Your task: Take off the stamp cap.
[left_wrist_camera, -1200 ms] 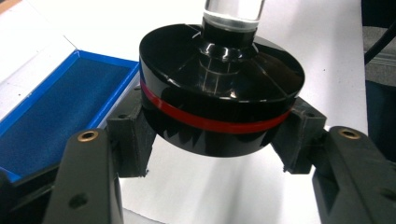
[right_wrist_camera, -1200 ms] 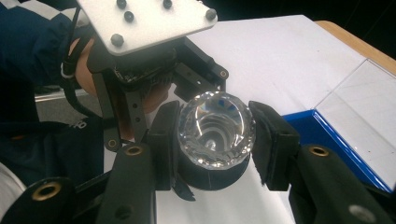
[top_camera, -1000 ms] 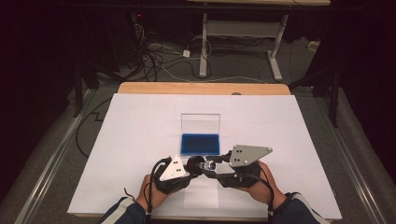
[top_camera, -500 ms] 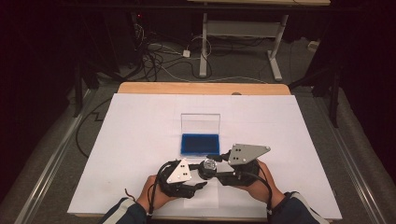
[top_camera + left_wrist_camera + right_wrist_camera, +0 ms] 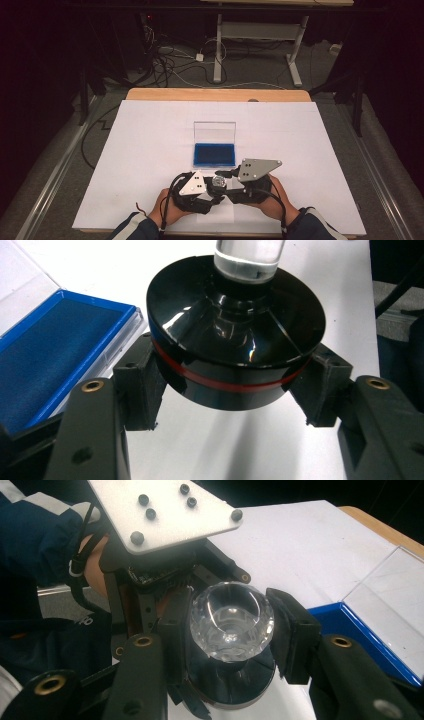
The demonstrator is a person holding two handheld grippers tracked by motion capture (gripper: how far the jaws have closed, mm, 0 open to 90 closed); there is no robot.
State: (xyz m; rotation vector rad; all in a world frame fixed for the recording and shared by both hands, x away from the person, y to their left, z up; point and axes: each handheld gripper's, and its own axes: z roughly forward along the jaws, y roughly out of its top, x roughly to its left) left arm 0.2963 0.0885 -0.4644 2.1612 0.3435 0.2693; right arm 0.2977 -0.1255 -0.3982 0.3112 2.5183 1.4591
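- The left gripper, held in the person's left hand at the near edge of the table, has its jaws on either side of the black base, a round disc with a red band. In the left gripper view the pads meet the disc's rim on both sides; the jaws have just been easing open a little with the base still between them.
- The right gripper, in the person's right hand, sits just beside the left gripper, the two meeting over one object near the table's front edge.
- In the right gripper view its jaws are clamped on the clear faceted knob, one pad on each side. The knob stands on the black base, which shows beneath it.
- The left gripper's grey plate lies just behind the knob in that view.
- Just beyond the grippers, toward the table's middle, lies the blue-lined case, its clear lid standing up at the far side. It lies apart from both grippers.
- Beyond the table's far wooden edge are floor cables and a desk frame.
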